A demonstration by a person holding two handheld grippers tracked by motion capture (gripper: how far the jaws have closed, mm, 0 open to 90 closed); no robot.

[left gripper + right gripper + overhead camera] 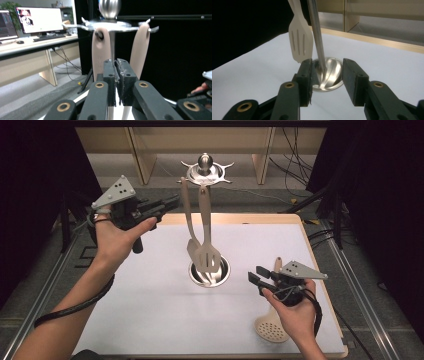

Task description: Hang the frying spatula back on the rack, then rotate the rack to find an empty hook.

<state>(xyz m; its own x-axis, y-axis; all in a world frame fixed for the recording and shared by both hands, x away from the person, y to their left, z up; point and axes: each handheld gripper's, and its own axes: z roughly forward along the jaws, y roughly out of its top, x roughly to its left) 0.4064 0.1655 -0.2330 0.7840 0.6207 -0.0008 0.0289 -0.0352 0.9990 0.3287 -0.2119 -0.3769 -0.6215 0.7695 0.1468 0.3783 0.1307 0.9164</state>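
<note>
Beige utensils (199, 227) are hanging from the steel rack (205, 172) at mid-tabletop (150, 310) while the left gripper (167, 204) is hovering beside them, fingers pinched together empty, and the right gripper (256, 279) is waiting wide open near a beige skimmer (272, 327), so a careless swing risks unhooking one.

A steel utensil stand (206, 175) rises mid-table: a round dished base (210, 272), a thin pole, a hook ring under a ball knob. Two beige nylon tools hang from its hooks (both reach down to the base), a slotted turner (206, 251) and a plain spatula (190, 232). A beige skimmer (272, 327) lies flat near the table's right front corner.
</note>
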